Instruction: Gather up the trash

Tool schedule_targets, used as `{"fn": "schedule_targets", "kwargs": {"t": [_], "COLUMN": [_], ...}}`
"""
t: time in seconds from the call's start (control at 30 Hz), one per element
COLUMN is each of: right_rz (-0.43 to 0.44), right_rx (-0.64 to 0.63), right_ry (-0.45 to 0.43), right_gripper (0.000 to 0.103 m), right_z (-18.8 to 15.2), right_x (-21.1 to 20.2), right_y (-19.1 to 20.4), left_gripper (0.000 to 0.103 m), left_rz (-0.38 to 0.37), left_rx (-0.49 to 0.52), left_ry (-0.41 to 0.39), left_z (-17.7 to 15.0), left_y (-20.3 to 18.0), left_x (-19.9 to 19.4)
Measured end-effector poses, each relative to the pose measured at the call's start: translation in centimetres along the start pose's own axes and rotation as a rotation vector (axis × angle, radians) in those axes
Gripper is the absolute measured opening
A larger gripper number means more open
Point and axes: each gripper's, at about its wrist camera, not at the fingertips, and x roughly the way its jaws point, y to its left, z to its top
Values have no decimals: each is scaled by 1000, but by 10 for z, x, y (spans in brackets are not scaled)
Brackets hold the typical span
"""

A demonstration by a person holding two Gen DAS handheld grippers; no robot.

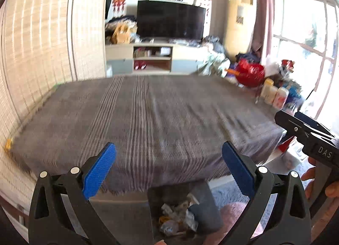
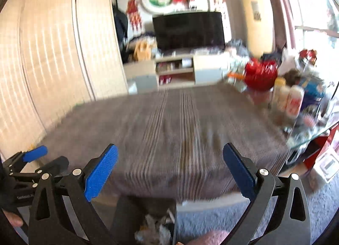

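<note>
Left wrist: bin (image 1: 203,198) holding crumpled trash (image 1: 175,217)

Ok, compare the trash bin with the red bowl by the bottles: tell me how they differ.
The trash bin is dark grey and straight-sided; the red bowl is bright red and rounded. The trash bin stands low, below the near edge of the grey cover; the red bowl sits up at the far right corner among clutter. The bin holds crumpled wrappers; the bowl's contents cannot be seen. Both are open-topped.
</note>
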Motion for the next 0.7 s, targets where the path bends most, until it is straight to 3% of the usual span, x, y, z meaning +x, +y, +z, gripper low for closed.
{"fn": "schedule_targets", "kwargs": {"t": [0.3, 0.6, 0.7], "right_rz": [-28, -76, -94], "right_rx": [-31, -32, -33], "right_ry": [-187, -287, -308], "right_gripper": [100, 100, 100], "right_z": [35, 45, 42], "right_x": [-54, -83, -90], "right_y": [16, 29, 33], "left_gripper": [95, 95, 95], "left_rz": [30, 115, 104], "left_rx": [57, 107, 92], "left_ry": [-160, -271, -288], "left_z": [42, 51, 47], "left_y": [-9, -19, -17], "left_x": [-56, -88, -91]}}
